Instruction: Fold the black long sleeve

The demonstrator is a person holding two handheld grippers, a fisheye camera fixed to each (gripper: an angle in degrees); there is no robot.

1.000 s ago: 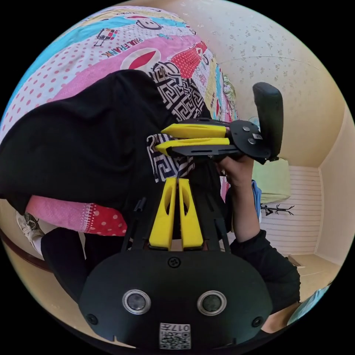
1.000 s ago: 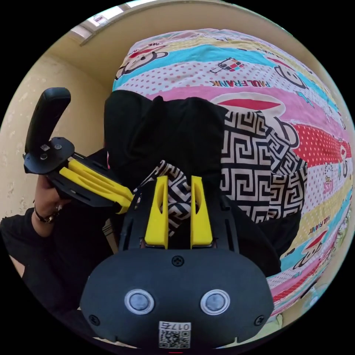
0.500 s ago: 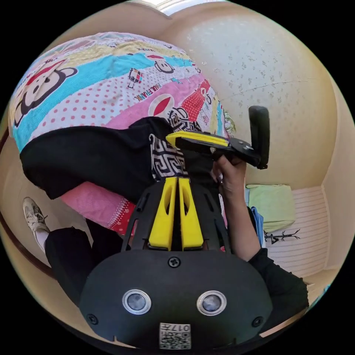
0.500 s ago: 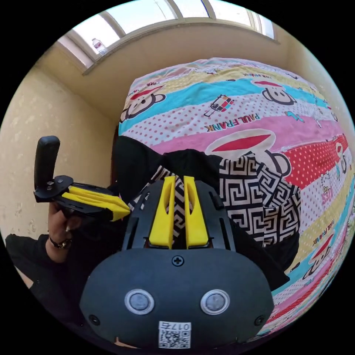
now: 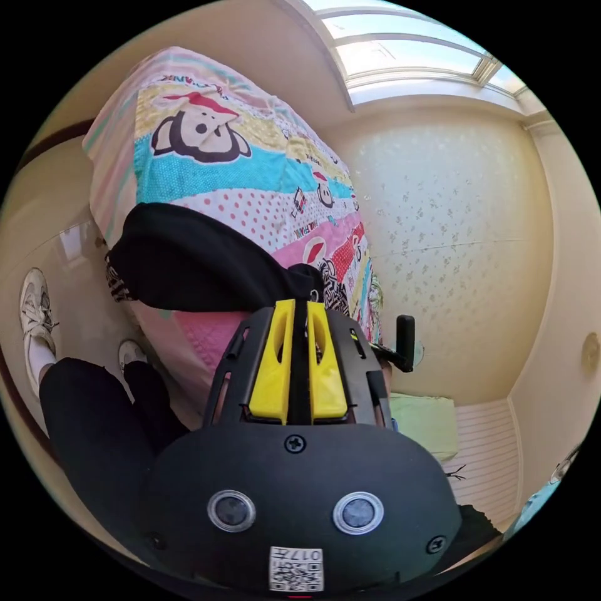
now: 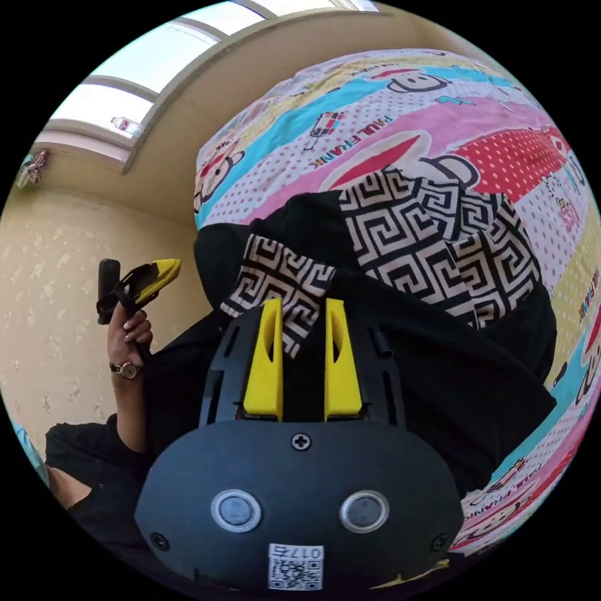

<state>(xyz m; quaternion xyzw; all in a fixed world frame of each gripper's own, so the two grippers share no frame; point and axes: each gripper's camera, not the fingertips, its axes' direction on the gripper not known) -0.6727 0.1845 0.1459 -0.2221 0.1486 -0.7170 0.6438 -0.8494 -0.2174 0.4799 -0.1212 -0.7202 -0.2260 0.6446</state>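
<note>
black long sleeve (image 6: 438,388) is seen spread on the bed (image 6: 375,125), patterned panels up | right hand-held gripper (image 6: 300,313) is held with jaws parted over a patterned flap, nothing clamped | left hand-held gripper (image 5: 299,313) is raised beside the bed; jaws nearly together, whether cloth is pinched cannot be told

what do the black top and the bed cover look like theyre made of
Black long sleeve: soft matte knit, probably cotton or a blend; it drapes in loose folds, with woven-looking patterned panels. Bed cover: thin printed cloth, likely cotton, matte, lying smooth.
</note>
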